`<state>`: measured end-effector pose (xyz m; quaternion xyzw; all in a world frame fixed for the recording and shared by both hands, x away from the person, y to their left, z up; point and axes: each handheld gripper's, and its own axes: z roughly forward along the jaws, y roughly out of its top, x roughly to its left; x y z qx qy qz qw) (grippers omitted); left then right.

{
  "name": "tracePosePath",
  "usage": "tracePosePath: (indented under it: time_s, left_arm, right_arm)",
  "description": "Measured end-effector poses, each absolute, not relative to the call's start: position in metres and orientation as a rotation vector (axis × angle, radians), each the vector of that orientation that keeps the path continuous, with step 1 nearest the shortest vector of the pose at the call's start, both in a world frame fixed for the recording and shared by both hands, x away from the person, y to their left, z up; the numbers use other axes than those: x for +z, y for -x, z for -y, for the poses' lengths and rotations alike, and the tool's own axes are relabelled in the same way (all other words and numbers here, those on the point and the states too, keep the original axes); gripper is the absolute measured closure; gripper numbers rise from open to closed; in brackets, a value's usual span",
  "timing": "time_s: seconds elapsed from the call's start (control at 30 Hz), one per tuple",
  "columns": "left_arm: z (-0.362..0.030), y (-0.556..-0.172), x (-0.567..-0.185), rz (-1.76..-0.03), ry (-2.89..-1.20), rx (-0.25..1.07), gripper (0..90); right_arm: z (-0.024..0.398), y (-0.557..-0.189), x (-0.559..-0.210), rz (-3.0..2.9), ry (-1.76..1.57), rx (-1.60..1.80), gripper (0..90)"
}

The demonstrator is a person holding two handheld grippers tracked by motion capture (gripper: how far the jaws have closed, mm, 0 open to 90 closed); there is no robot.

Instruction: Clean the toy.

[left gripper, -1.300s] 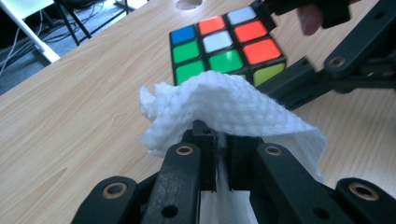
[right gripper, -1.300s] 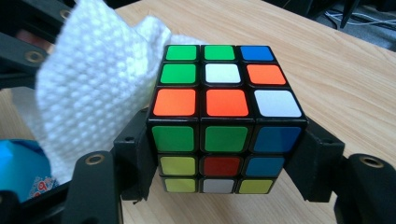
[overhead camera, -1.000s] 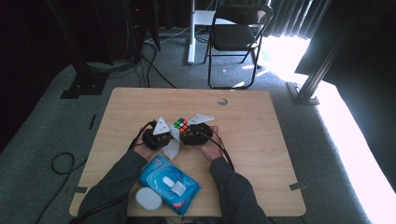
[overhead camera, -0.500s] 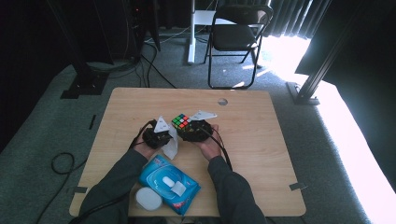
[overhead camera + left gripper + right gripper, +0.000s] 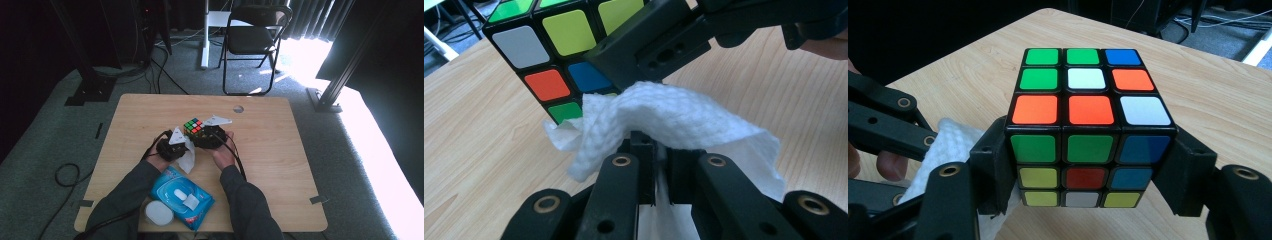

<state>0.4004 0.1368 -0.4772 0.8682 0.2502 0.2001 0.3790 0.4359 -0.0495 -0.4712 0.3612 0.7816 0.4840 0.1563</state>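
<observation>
Recording lab or studio. Wooden table (image 5: 150,115) on grey carpet (image 5: 45,135), black curtains (image 5: 320,20) around, black metal rig stands (image 5: 92,80) with cables (image 5: 165,65) trailing over the floor, one folding chair (image 5: 250,40), tape marks at the table's corners.

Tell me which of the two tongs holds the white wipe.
The left tongs pinch the white wipe; the right tongs clamp the puzzle cube instead.

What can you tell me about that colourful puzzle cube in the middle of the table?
The cube is a three-by-three puzzle, glossy coloured stickers on black plastic, scrambled: green, white, orange, blue, yellow and red tiles mixed. It stands upright and square, clamped on two opposite sides by the right tool, near the middle of the wooden table. A white wipe held in the left tool meets one side.
</observation>
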Motion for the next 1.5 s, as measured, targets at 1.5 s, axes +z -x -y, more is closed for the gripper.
tracePosePath:
  time_s: [1.5]
  left_arm:
    - [-0.153, -0.420, -0.478, -0.710, -2.045, 0.381, 84.3]
  right_arm:
    - [0.043, -0.433, -0.453, -2.188, -1.079, 1.554, 34.3]
